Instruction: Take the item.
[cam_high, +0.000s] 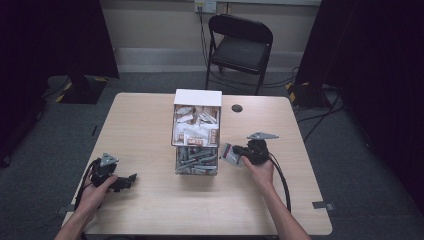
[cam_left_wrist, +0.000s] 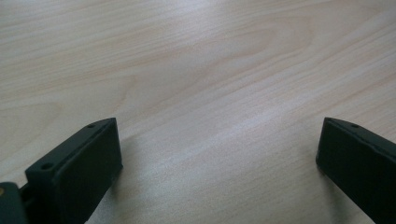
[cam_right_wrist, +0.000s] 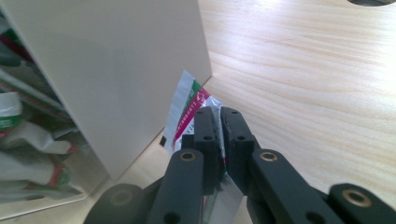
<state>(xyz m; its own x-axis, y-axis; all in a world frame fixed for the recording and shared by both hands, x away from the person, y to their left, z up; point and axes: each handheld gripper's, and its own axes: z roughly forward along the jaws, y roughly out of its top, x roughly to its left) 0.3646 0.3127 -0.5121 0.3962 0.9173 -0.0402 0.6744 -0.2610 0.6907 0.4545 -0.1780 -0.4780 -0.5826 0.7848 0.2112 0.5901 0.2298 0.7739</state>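
Sachet (cam_right_wrist: 189, 109), thin, light and floppy, clamped by right gripper (cam_right_wrist: 219, 122) fingers; left gripper (cam_left_wrist: 219, 154) fingers apart over counter (cam_left_wrist: 210, 70).

Light wood-grain bench (cam_high: 150, 120), pale and rectangular. At its middle, a two-part box (cam_high: 197, 132): white-walled upper compartment stuffed with sachets, clear lower one packed with grey items. Just right of the box and behind it, a small dark round hole (cam_high: 237, 108) in the benchtop. Left of the box and nearer the front edge, left gripper (cam_high: 119, 183) resting on the wood.
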